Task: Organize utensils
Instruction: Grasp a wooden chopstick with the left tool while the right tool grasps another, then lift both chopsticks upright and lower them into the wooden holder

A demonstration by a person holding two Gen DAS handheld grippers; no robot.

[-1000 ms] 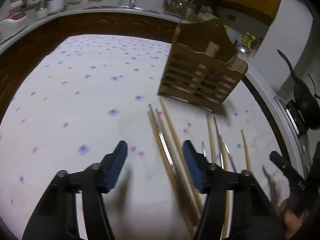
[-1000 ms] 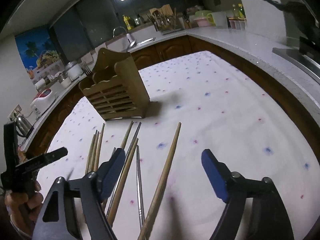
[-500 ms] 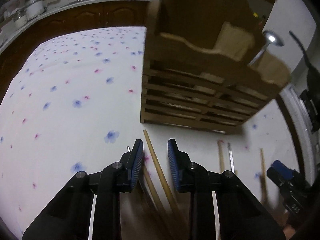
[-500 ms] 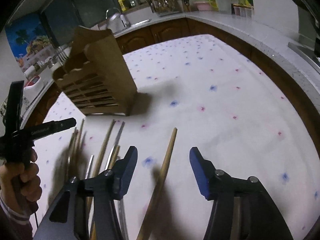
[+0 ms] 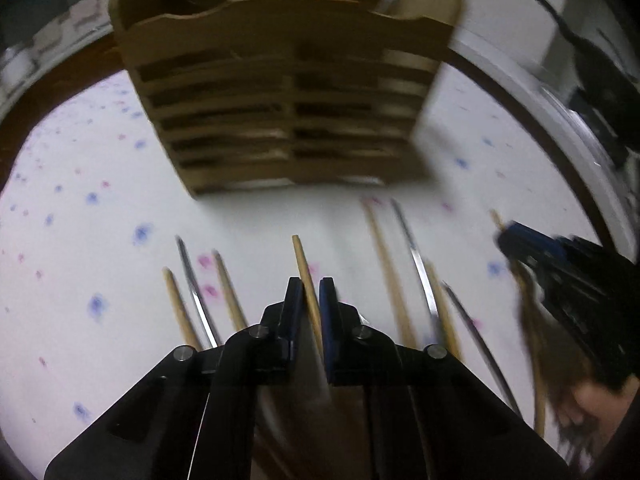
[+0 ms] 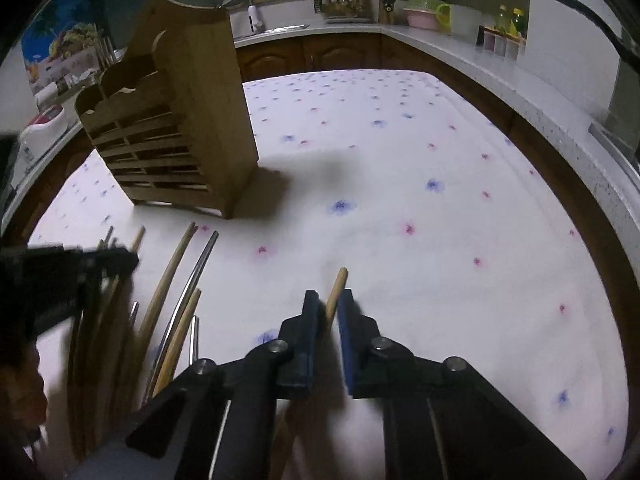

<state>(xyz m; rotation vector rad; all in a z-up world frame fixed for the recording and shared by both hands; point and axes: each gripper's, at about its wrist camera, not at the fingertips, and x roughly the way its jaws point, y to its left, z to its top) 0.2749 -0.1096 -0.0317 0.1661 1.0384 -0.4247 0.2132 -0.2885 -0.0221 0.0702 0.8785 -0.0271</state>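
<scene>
Both tongs are black with blue pads. Left tongs [image 5: 310, 300] are squeezed almost shut on a thin, round, light wooden chopstick [image 5: 301, 258]; its tip pokes out past the pads toward the tall brown slatted wooden holder [image 5: 280, 120], which stands just ahead. Right tongs [image 6: 329, 312] pinch another smooth pale wooden chopstick [image 6: 338, 284] the same way, with its flat end sticking out in front. More wooden sticks [image 6: 172, 272] and shiny thin metal sticks [image 6: 200, 268] lie in a loose bunch on the white cloth with small blue and pink flowers [image 6: 400, 160], to the left of the right tongs. That view shows the holder off to the left.
</scene>
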